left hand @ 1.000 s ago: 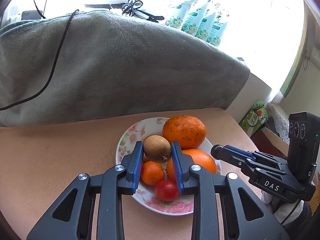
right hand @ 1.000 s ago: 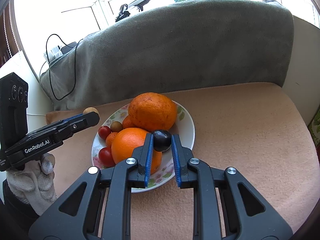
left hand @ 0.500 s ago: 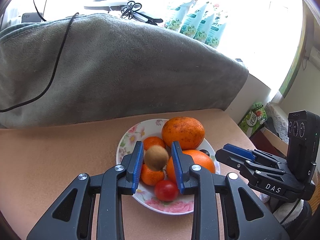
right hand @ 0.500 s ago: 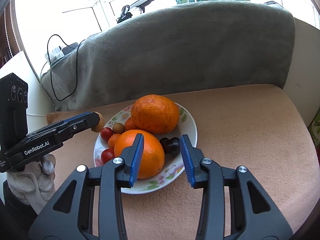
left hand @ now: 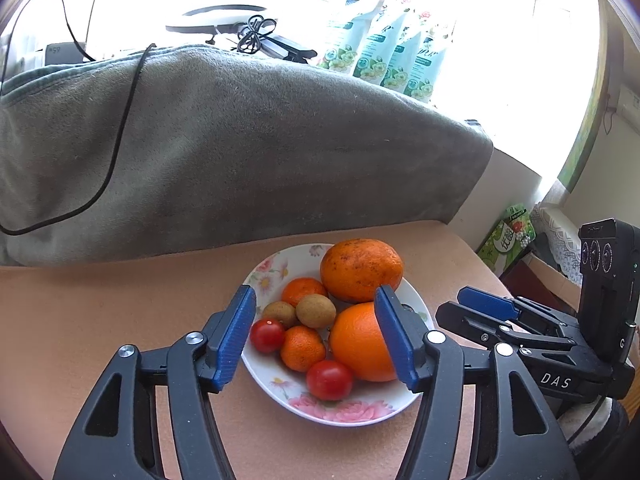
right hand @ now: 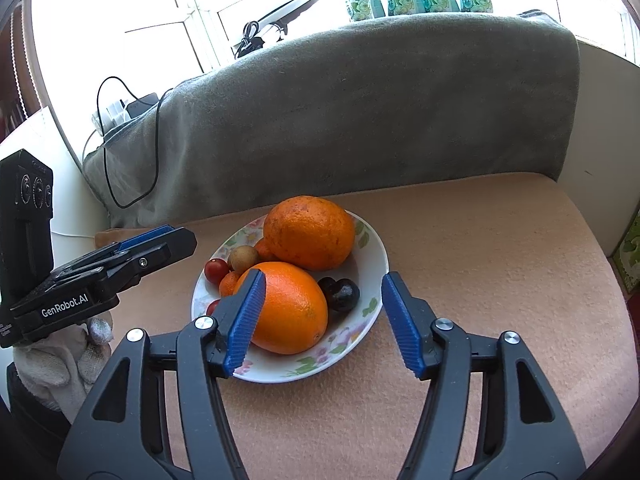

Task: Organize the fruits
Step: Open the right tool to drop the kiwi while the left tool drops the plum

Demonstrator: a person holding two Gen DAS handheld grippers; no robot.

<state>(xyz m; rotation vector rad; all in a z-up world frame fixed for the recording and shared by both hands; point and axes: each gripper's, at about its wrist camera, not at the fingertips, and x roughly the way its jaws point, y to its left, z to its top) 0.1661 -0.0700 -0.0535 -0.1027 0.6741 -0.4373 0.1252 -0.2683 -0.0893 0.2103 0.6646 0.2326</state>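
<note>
A flowered plate (left hand: 340, 412) on the tan cloth holds two big oranges (left hand: 360, 270) (left hand: 358, 346), two small tangerines, two cherry tomatoes (left hand: 329, 379) and two brown round fruits (left hand: 316, 311). My left gripper (left hand: 314, 294) hovers over the plate's near side. Its jaws are opening and its pads touch nothing. In the right wrist view the plate (right hand: 376, 256) also holds two dark fruits (right hand: 340, 294). Above them my right gripper (right hand: 324, 278) is opening too, with nothing gripped. Each gripper shows from the side in the other's view: the right gripper (left hand: 476, 306) and the left gripper (right hand: 172, 240).
A grey blanket (left hand: 240, 152) with a black cable (left hand: 116, 152) rises behind the table. Pale bottles (left hand: 384, 60) stand on the bright sill. A green packet (left hand: 508, 236) sits beyond the table's right edge. A gloved hand (right hand: 60, 364) holds the left gripper.
Both grippers went from shut to open. The brown fruit left the left pads and now lies on the plate. The dark fruit dropped from the right pads beside another dark one.
</note>
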